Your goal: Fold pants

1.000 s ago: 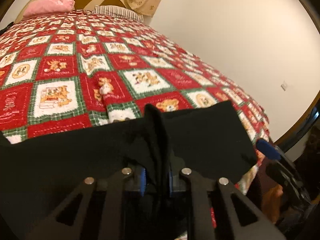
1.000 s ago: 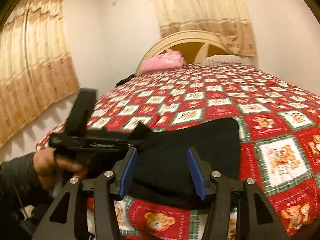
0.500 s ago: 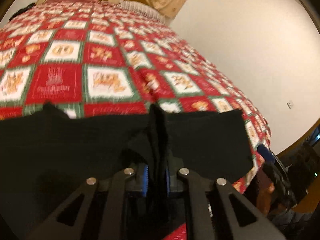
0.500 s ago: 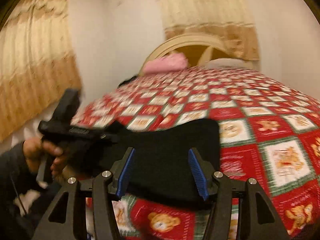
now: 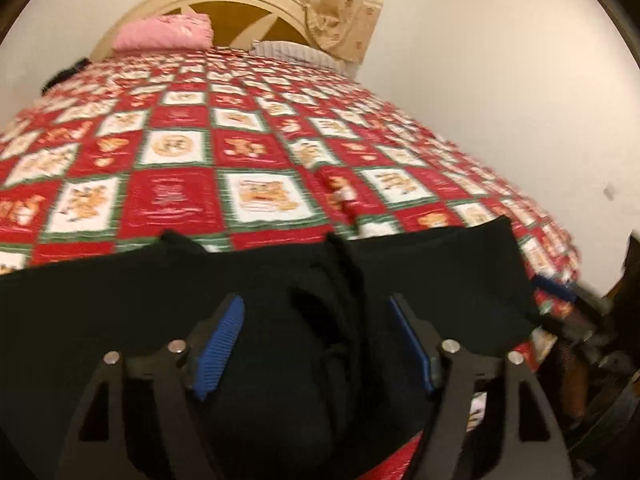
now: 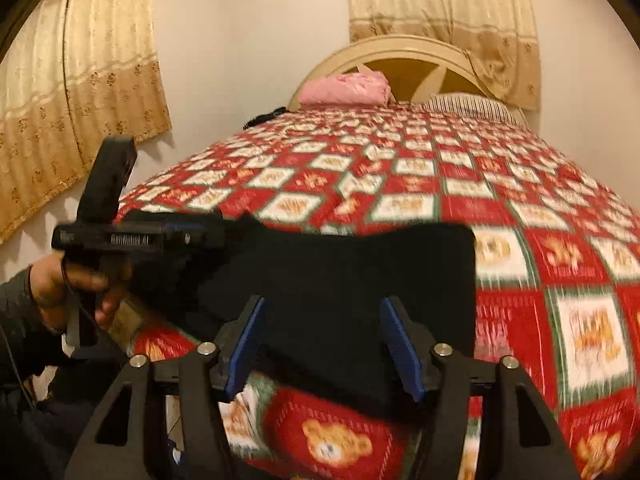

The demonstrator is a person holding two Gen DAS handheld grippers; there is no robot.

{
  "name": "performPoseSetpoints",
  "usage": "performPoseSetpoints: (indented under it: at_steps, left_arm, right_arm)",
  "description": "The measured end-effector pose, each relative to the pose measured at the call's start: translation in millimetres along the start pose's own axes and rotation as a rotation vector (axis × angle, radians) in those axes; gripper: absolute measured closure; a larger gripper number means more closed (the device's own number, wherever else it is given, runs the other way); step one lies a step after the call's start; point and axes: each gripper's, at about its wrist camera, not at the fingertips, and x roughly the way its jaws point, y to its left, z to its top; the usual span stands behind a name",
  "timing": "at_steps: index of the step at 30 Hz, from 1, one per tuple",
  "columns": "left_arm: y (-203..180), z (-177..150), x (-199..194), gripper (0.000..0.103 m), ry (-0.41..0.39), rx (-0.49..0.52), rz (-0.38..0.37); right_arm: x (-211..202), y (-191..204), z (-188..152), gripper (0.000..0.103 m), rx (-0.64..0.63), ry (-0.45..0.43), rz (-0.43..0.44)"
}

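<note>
Pants (image 5: 440, 276), black, are seen lying folded at the near edge of the bed, on a red, white and green checked quilt (image 5: 256, 160) printed with bears. A raised ridge of cloth is noted along their middle in the left wrist view. A pink pillow (image 6: 346, 89) and a striped pillow (image 6: 470, 106) are placed at the cream headboard (image 6: 400, 46); beige curtains (image 6: 76, 80) are hung on the walls behind. Nothing is seen lying on the pants. The left hand-held gripper (image 5: 318, 344) is held over the pants with its jaws spread wide, whereas half a second earlier the ridge was pinched between them. The right hand-held gripper (image 6: 322, 344) is likewise held wide and empty, as before.
</note>
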Motion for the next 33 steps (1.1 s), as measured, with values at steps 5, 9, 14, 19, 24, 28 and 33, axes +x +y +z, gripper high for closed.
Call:
performPoseSetpoints:
  at_steps: [5,9,14,19,24,28,33]
  left_arm:
    - [23.2,-6.0,-0.3,0.027,0.008,-0.056,0.089]
    - [32.8,-13.0,-20.8,0.027,-0.028,-0.068,0.101]
    - [57.2,-24.1,-50.4,0.027,-0.056,-0.084,0.162]
    - [91.1,-34.5,-75.8,0.025,-0.075,-0.102,0.262]
    - [139.6,-43.2,-101.9,0.025,-0.101,-0.143,0.401]
    - [177.7,-47.7,-120.7,0.024,-0.141,-0.193,0.478]
    - [211.9,-53.3,-115.2,0.024,-0.122,-0.238,0.492]
  right_arm:
    - [55.1,16.1,18.6,0.038,-0.02,0.128,0.0]
    - [79.7,44.0,24.9,0.038,-0.057,0.136,0.099]
    - [101.0,87.1,30.3,0.038,-0.132,0.115,0.2]
    - [135.9,119.5,16.2,0.037,-0.253,0.184,0.191]
    - [119.0,109.6,18.1,0.037,-0.222,0.157,0.205]
    - [90.7,93.0,17.7,0.037,-0.153,0.103,0.202]
    - [61.6,82.5,11.8,0.037,-0.117,0.071,0.19]
